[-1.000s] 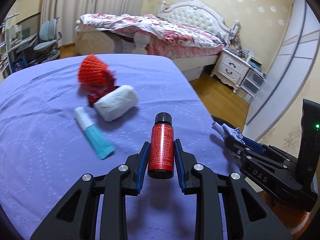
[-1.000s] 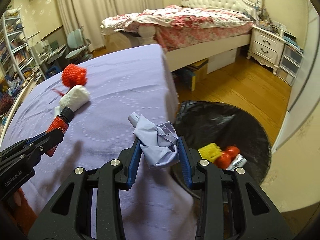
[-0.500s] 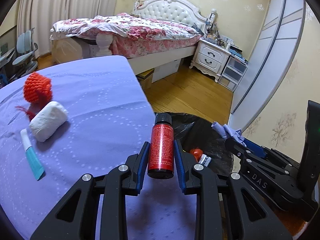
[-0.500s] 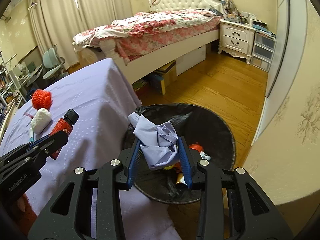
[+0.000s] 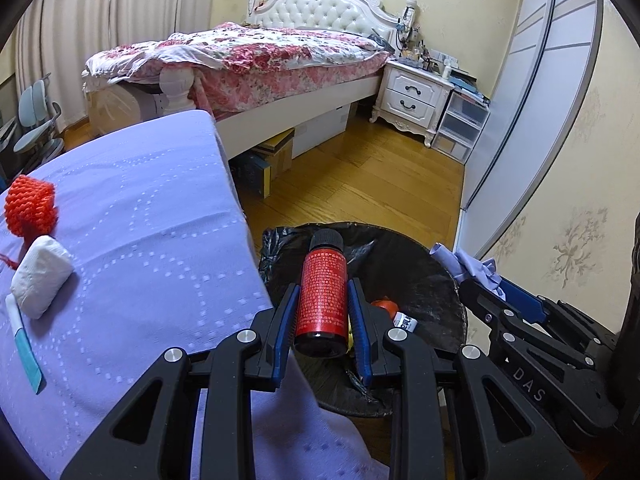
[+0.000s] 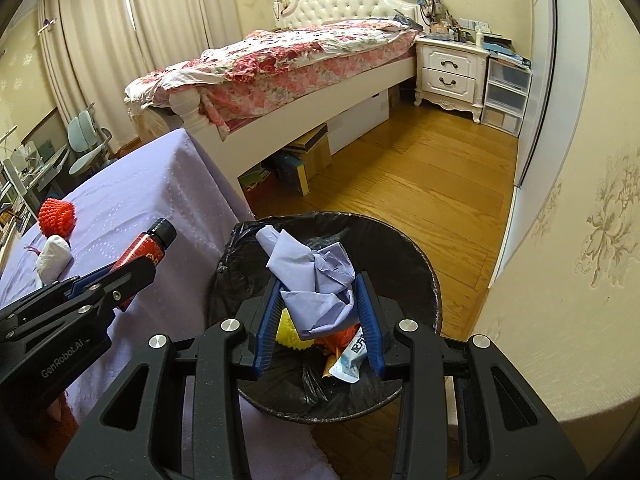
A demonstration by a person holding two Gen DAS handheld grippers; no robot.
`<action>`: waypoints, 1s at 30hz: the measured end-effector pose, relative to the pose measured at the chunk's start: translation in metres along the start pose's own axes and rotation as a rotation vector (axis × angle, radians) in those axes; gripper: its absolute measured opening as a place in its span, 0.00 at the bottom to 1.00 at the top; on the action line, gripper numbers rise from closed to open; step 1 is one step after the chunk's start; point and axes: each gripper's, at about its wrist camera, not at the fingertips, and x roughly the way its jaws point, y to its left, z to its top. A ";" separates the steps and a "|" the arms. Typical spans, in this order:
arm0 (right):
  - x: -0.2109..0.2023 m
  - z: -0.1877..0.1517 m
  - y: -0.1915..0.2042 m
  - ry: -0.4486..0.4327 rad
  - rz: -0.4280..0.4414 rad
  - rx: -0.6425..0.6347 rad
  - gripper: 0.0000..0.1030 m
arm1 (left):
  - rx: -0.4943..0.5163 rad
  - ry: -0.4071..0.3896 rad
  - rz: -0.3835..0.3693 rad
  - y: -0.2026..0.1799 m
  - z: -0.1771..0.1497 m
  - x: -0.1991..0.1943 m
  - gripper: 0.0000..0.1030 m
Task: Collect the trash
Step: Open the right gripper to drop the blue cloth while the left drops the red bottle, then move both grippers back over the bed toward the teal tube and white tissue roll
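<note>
Left gripper (image 5: 322, 304) clamped on a red bottle (image 5: 321, 294), black cap pointing away, blue pads tight on both sides of the body. From the left wrist view the bottle sits over the near-left part of the bin (image 5: 424, 280), right at the table (image 5: 140, 240) edge. Right gripper (image 6: 318, 304) clamped on a crumpled lilac paper (image 6: 314, 276), held over the bin opening; the wad bulges out past the pad tips. Bin is black-lined, stands on the wood floor (image 6: 420, 184) just right of the table, touching the hanging purple cloth. Inside it: yellow lump (image 6: 290, 334), something red-orange, a white-blue wrapper (image 6: 352, 356); the rest is hidden by the paper and pads. On the table, far left: red knit ball (image 5: 29, 210), white wad (image 5: 40, 282) just near of it, teal-white tube (image 5: 24, 344) nearer, beside the wad; contact unclear. Both grippers are side by side, left one lower-left in the right wrist view. Background: bed (image 6: 300, 52), nightstand (image 6: 452, 72).
</note>
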 end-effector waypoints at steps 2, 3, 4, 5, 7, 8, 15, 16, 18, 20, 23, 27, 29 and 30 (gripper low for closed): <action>0.002 0.001 -0.004 0.002 -0.001 0.010 0.35 | 0.010 0.004 0.004 -0.004 0.001 0.003 0.27; 0.003 0.000 -0.004 0.002 -0.002 0.013 0.35 | 0.015 0.005 0.008 -0.006 0.001 0.005 0.27; 0.005 0.000 -0.004 0.003 -0.001 0.018 0.35 | 0.016 0.004 0.013 -0.006 0.002 0.005 0.27; 0.006 0.000 -0.005 0.006 -0.001 0.020 0.35 | 0.015 0.004 0.016 -0.006 0.001 0.006 0.27; 0.009 0.001 -0.006 0.012 -0.004 0.025 0.36 | 0.013 0.009 0.021 -0.007 0.001 0.007 0.33; 0.011 0.000 -0.008 0.013 -0.006 0.031 0.39 | 0.010 0.008 0.025 -0.007 0.000 0.006 0.44; 0.011 -0.002 -0.014 0.005 -0.029 0.069 0.49 | -0.005 -0.021 0.034 -0.006 0.002 -0.002 0.65; 0.010 -0.002 -0.014 0.003 -0.030 0.070 0.49 | -0.006 -0.021 0.034 -0.006 0.003 -0.002 0.66; 0.009 -0.002 -0.015 -0.002 -0.033 0.070 0.52 | -0.011 -0.024 0.032 -0.005 0.003 -0.004 0.69; 0.006 -0.002 -0.014 -0.011 -0.036 0.069 0.56 | -0.018 -0.026 0.026 -0.005 0.003 -0.006 0.69; 0.004 -0.002 -0.013 -0.012 -0.039 0.068 0.57 | -0.017 -0.026 0.025 -0.002 0.004 -0.007 0.69; 0.002 -0.001 -0.011 -0.011 -0.034 0.064 0.57 | -0.017 -0.028 0.044 0.002 0.003 -0.012 0.70; 0.001 -0.001 -0.006 -0.010 -0.025 0.056 0.58 | -0.020 -0.033 0.060 0.005 0.002 -0.016 0.70; 0.000 -0.001 -0.004 -0.010 -0.022 0.054 0.58 | -0.023 -0.036 0.070 0.008 0.001 -0.018 0.70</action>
